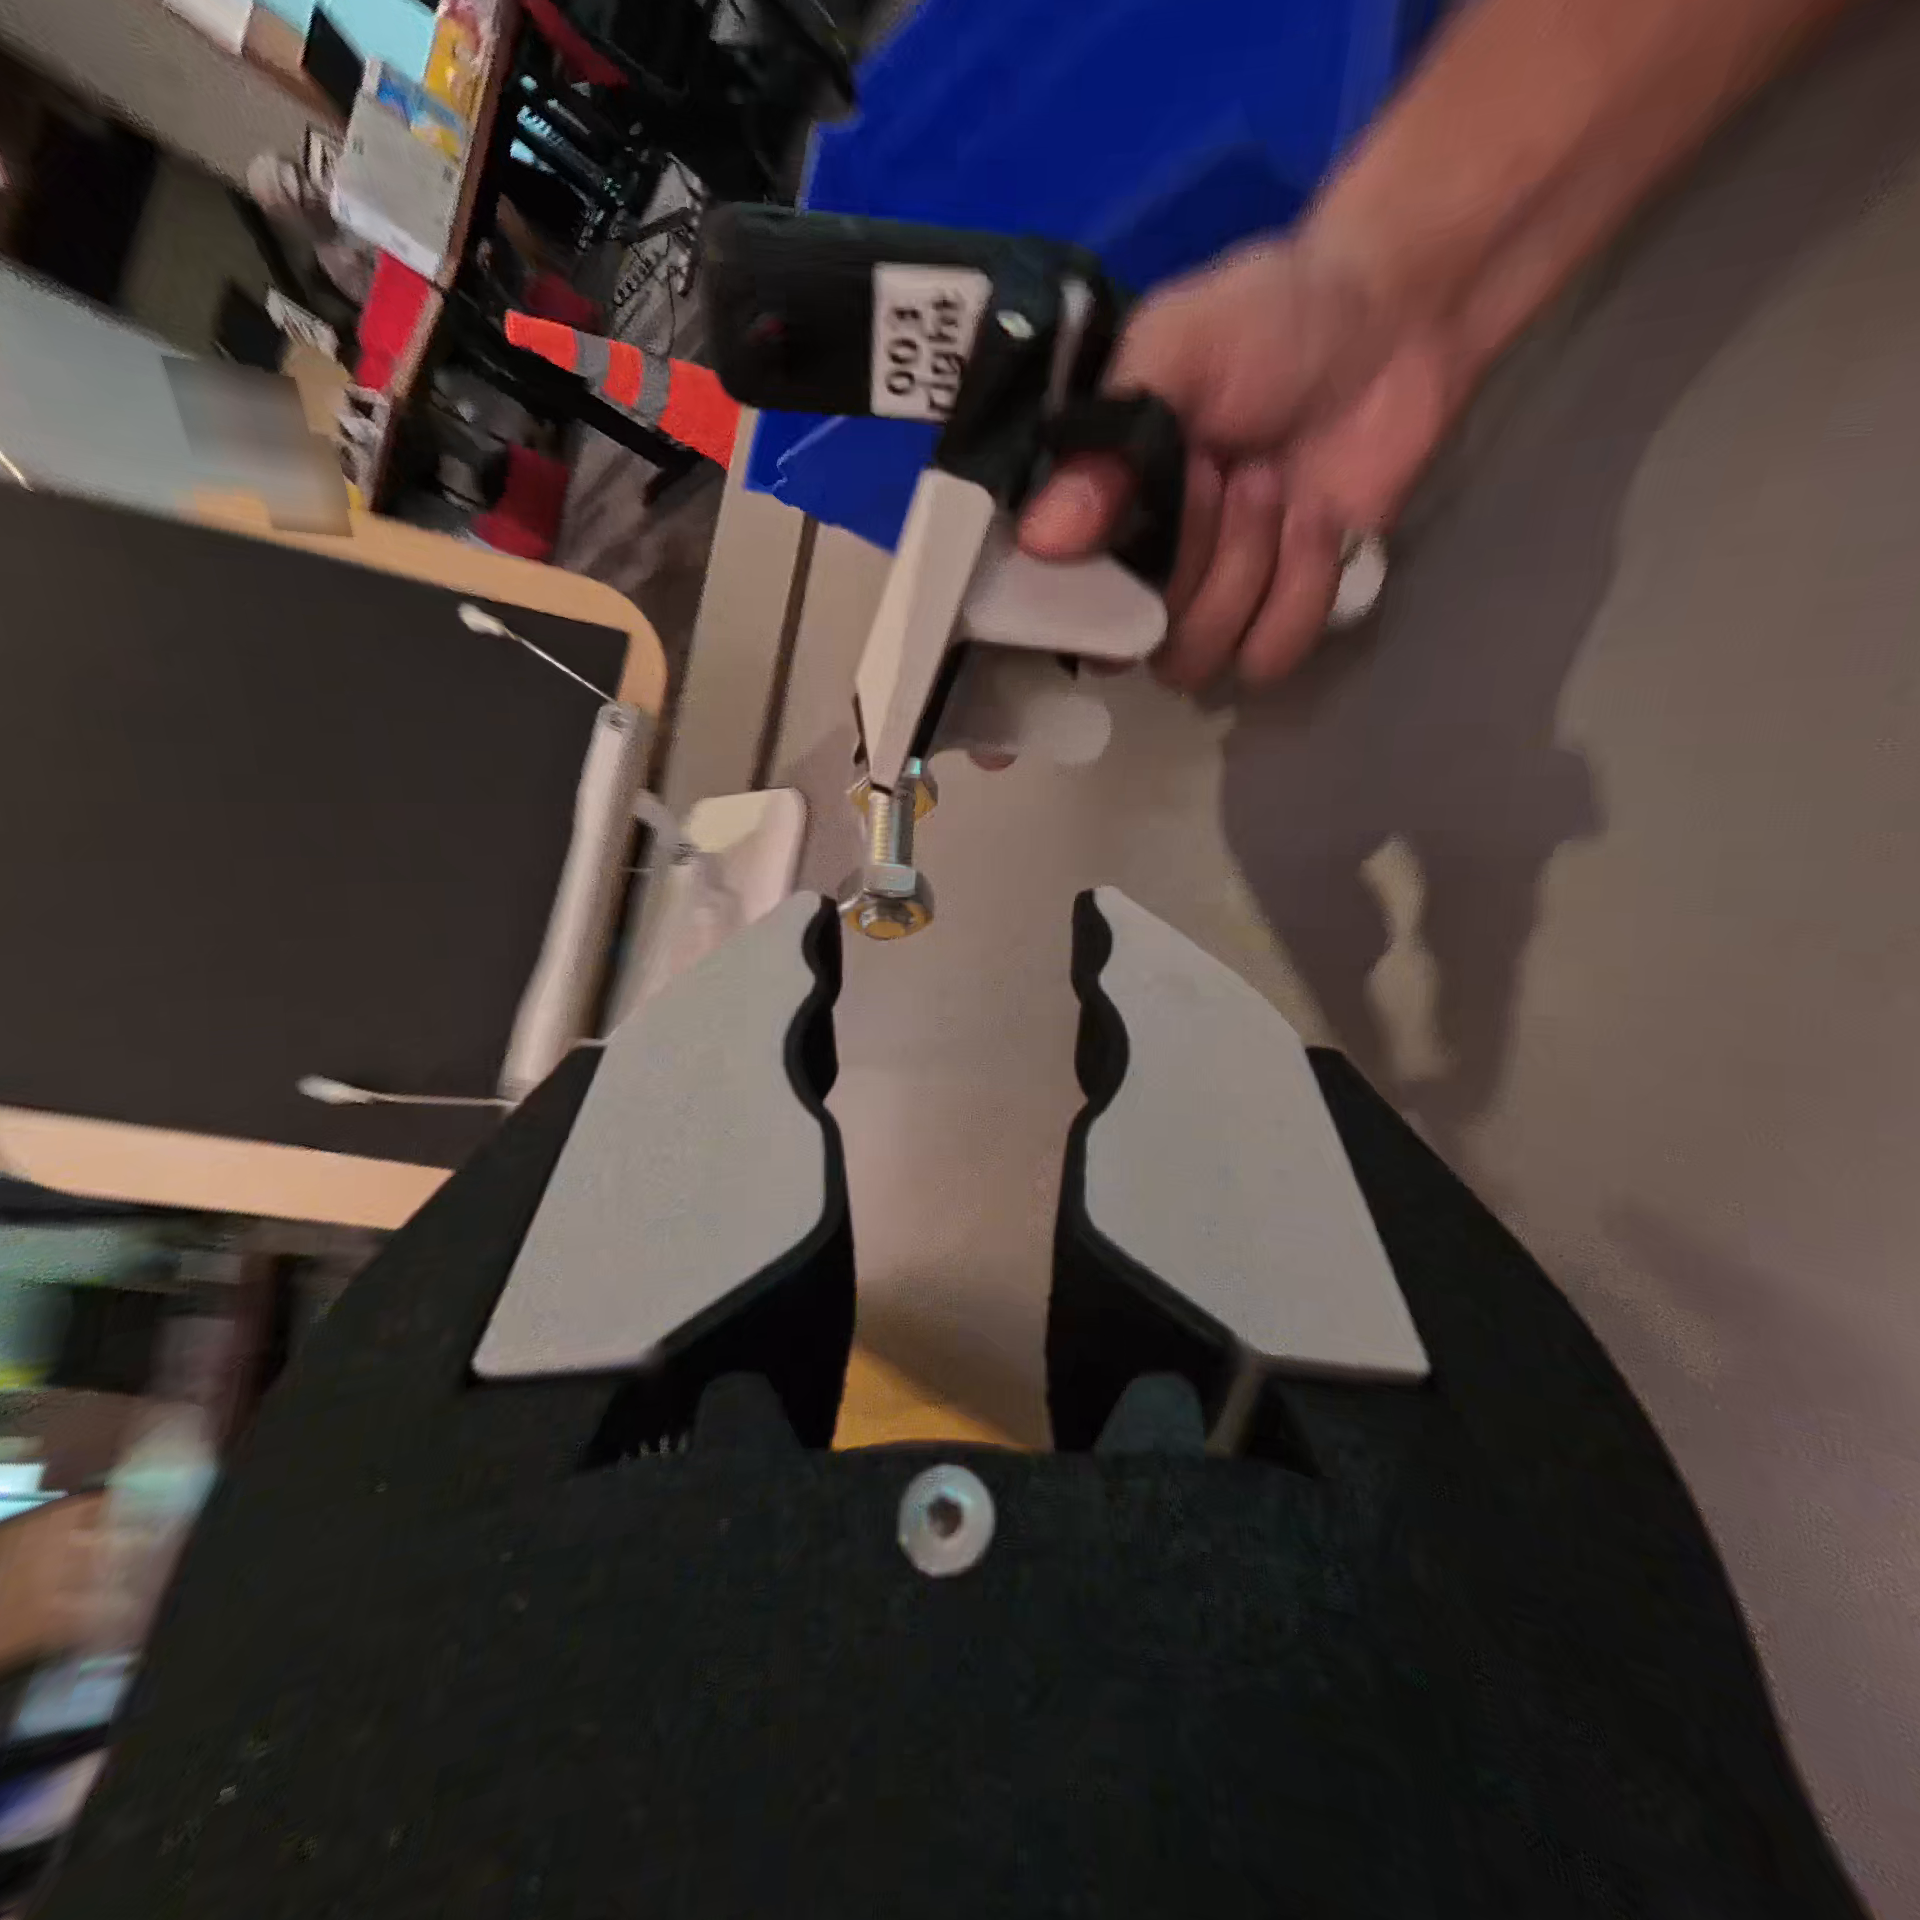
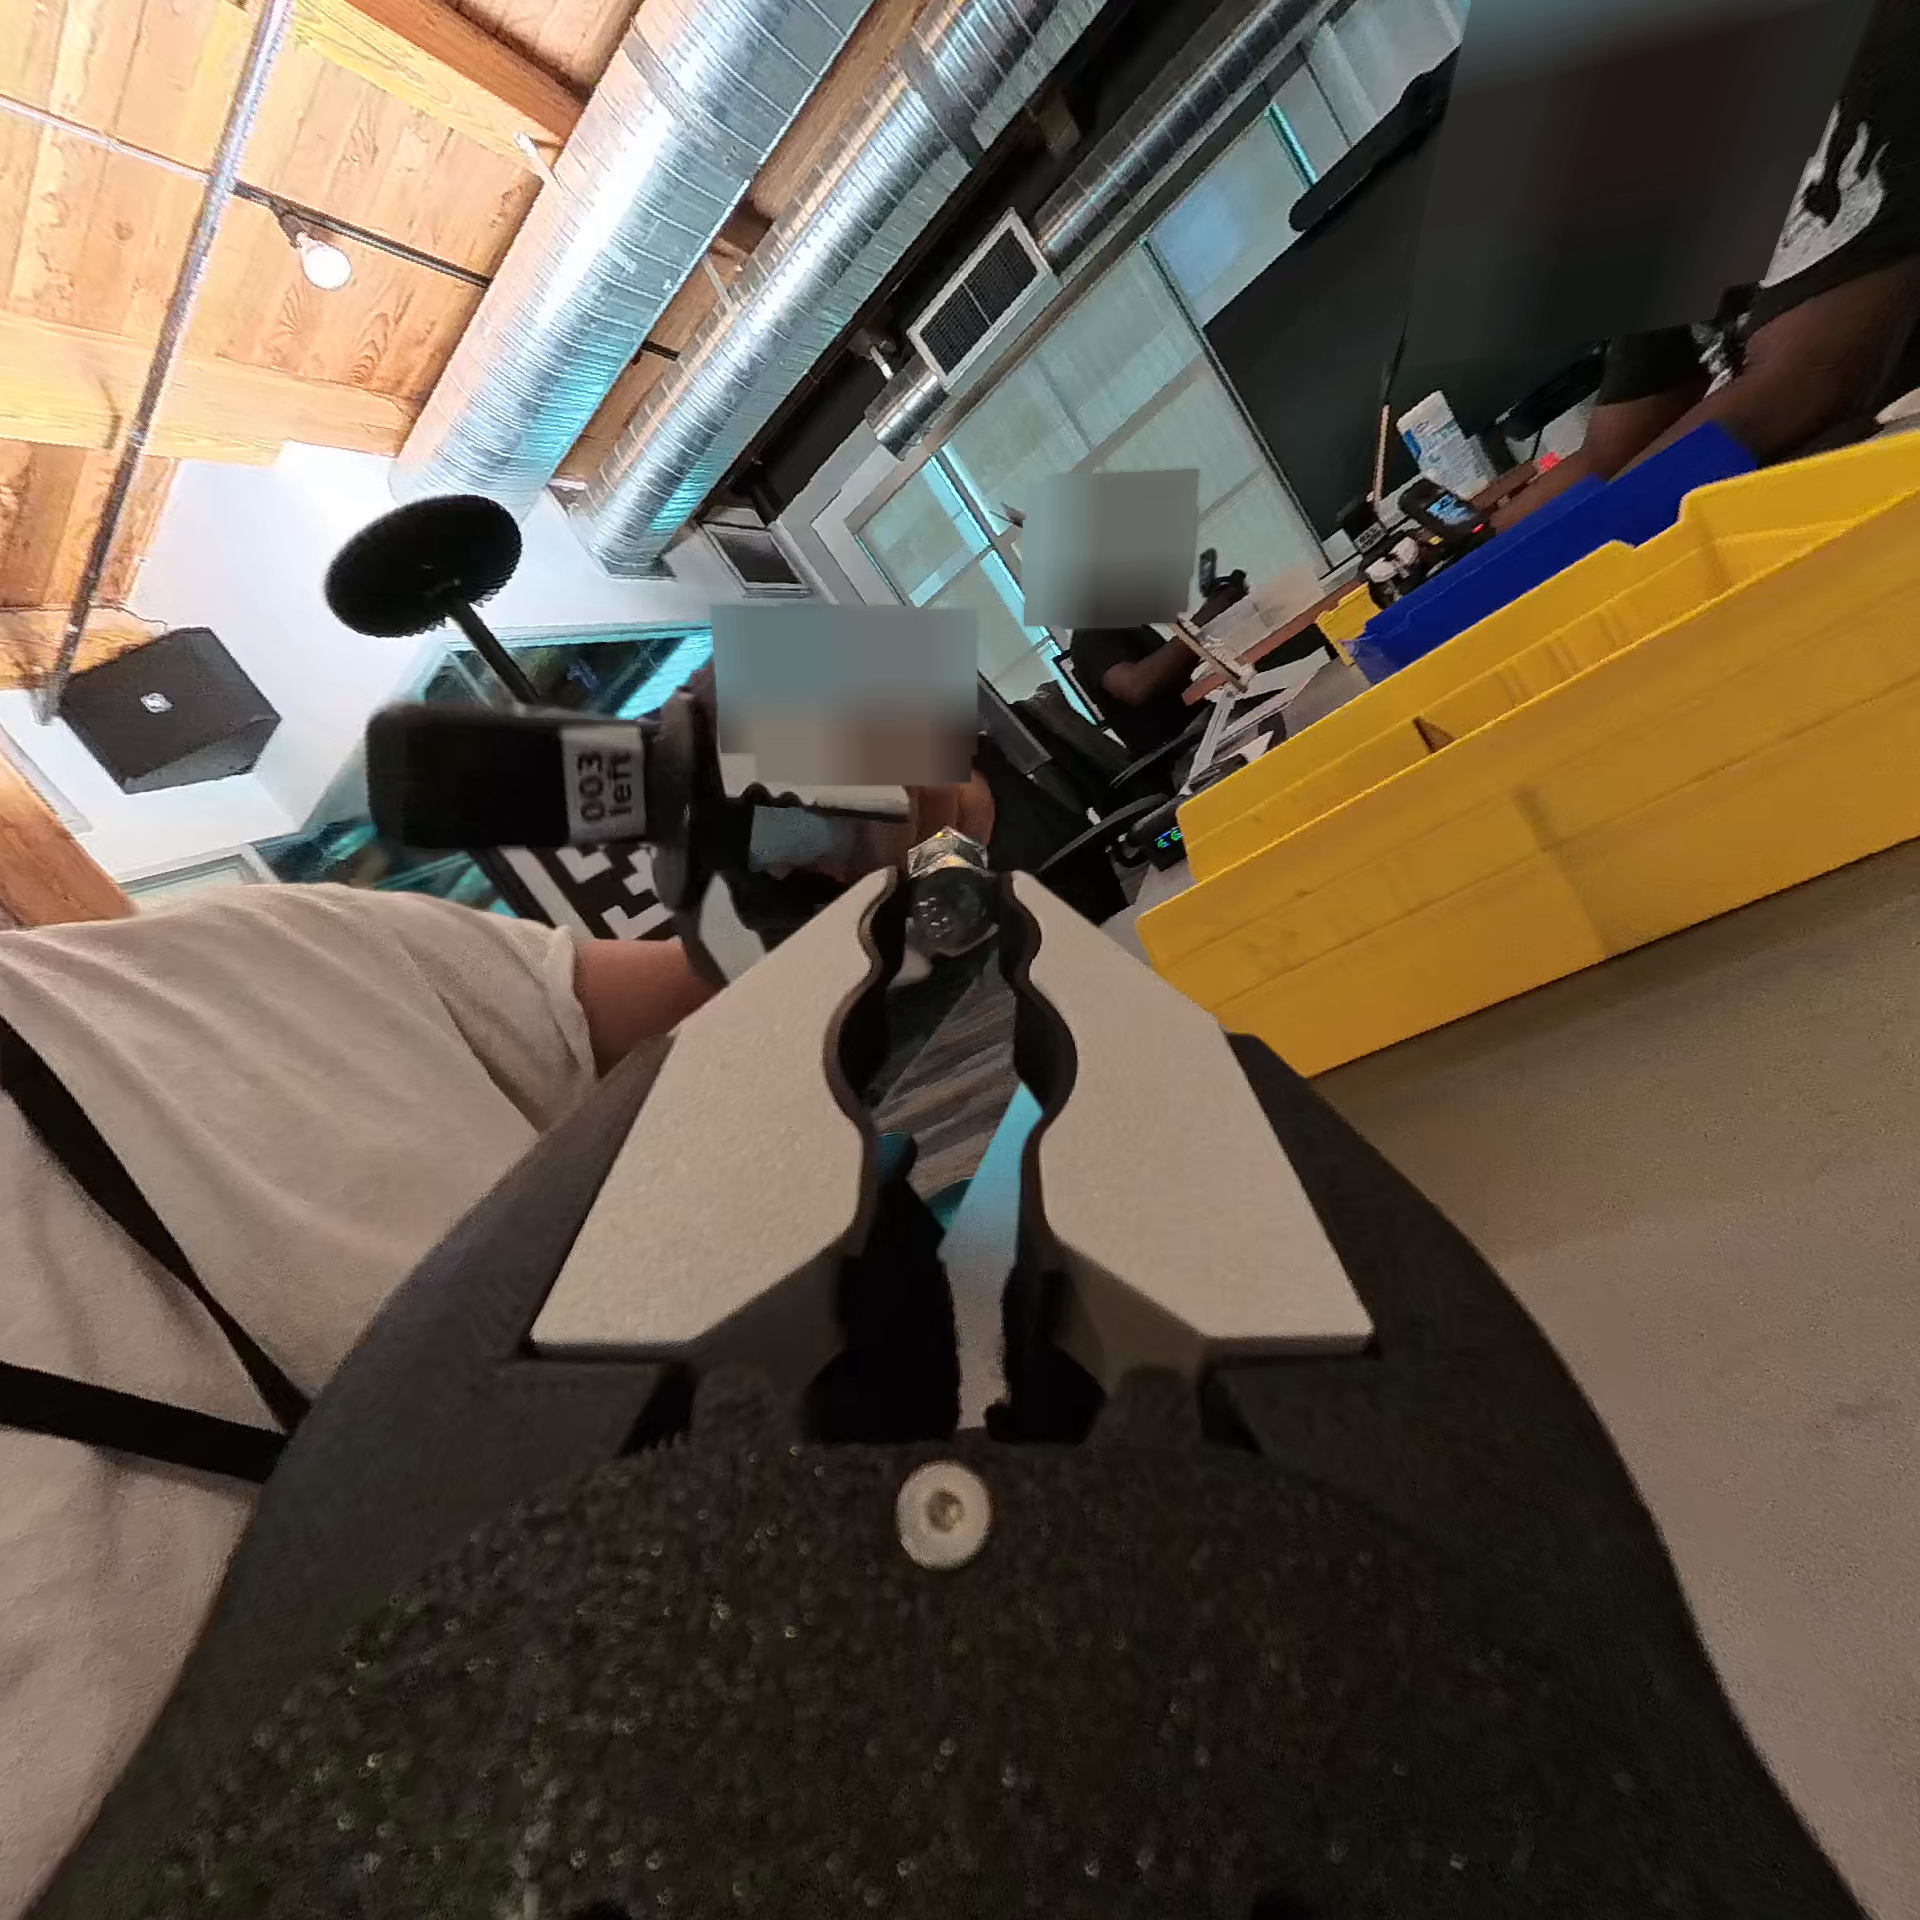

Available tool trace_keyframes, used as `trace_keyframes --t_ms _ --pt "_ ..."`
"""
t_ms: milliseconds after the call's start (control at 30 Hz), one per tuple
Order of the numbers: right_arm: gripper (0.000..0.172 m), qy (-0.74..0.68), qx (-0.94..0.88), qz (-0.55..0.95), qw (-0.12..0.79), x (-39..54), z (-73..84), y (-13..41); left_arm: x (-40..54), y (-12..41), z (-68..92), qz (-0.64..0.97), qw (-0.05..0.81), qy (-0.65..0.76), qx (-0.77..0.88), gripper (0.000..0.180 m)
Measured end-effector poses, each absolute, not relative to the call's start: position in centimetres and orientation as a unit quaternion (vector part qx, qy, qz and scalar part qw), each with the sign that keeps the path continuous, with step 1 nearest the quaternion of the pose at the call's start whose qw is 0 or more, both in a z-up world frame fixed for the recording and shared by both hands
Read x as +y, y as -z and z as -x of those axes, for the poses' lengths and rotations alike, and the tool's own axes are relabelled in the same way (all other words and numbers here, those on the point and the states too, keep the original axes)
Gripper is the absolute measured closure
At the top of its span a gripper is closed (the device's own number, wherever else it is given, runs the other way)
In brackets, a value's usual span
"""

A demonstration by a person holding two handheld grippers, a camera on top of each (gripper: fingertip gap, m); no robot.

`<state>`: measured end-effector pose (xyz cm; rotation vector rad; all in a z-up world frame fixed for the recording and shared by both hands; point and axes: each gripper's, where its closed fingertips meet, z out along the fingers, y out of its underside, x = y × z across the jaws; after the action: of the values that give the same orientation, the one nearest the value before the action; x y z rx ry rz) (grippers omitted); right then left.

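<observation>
bolt (image 1: 883, 844) with a nut (image 1: 896, 792) on its thread is clamped at the nut end between the fingertips of the right gripper (image 1: 883, 774), held above the grey counter (image 1: 1558, 1039). left gripper (image 1: 956, 914) fingers stand wide apart with nothing between them, the bolt head just beyond the left fingertip (image 1: 800, 925). yellow bins (image 2: 1558, 790) stand at the counter's far edge.

Left gripper (image 1: 956, 909) jaws apart; right gripper (image 1: 883, 784) seemingly pinching nut on bolt (image 1: 885, 852)
</observation>
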<state>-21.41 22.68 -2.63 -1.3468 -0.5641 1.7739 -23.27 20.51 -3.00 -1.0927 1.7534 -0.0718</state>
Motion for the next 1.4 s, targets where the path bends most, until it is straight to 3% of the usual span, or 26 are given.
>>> trace_keyframes --t_ms 133,200,367,500,667,700,833,933,1133,1400 --pt "0.155 -0.671 -0.236 0.538 0.452 23.0 20.8 2.2 21.5 2.9 23.4 0.646 0.453 0.256 0.558 0.141" --pt "0.155 -0.666 -0.238 0.537 0.46 23.0 20.6 1.9 21.7 3.0 23.1 0.716 0.369 0.394 0.444 0.149" --pt "0.155 -0.664 -0.238 0.541 0.459 23.2 20.6 2.1 22.5 2.3 22.7 0.728 0.178 0.632 0.199 0.146" --pt "0.155 -0.656 -0.244 0.548 0.458 23.2 20.8 2.5 22.8 2.0 22.3 0.691 0.072 0.714 0.088 0.146" --pt "0.155 -0.643 -0.25 0.558 0.461 23.3 21.1 2.9 22.5 2.4 21.7 0.68 0.028 0.73 0.064 0.157" --pt "0.155 -0.643 -0.251 0.556 0.462 23.3 21.1 2.8 22.6 2.6 21.7 0.686 0.03 0.724 0.066 0.164" --pt "0.155 -0.638 -0.253 0.562 0.462 23.3 21.2 2.9 22.7 2.7 21.8 0.7 0.055 0.705 0.1 0.164" --pt "0.155 -0.652 -0.246 0.552 0.457 23.0 21.2 2.5 22.4 2.4 21.8 0.709 0.145 0.653 0.221 0.164" --pt "0.155 -0.674 -0.237 0.539 0.446 22.8 21.0 2.0 22.1 2.4 21.9 0.63 0.389 0.378 0.555 0.164" --pt "0.155 -0.709 -0.23 0.512 0.427 22.2 20.7 1.1 22.0 1.5 21.6 0.301 0.569 0.017 0.765 0.164"
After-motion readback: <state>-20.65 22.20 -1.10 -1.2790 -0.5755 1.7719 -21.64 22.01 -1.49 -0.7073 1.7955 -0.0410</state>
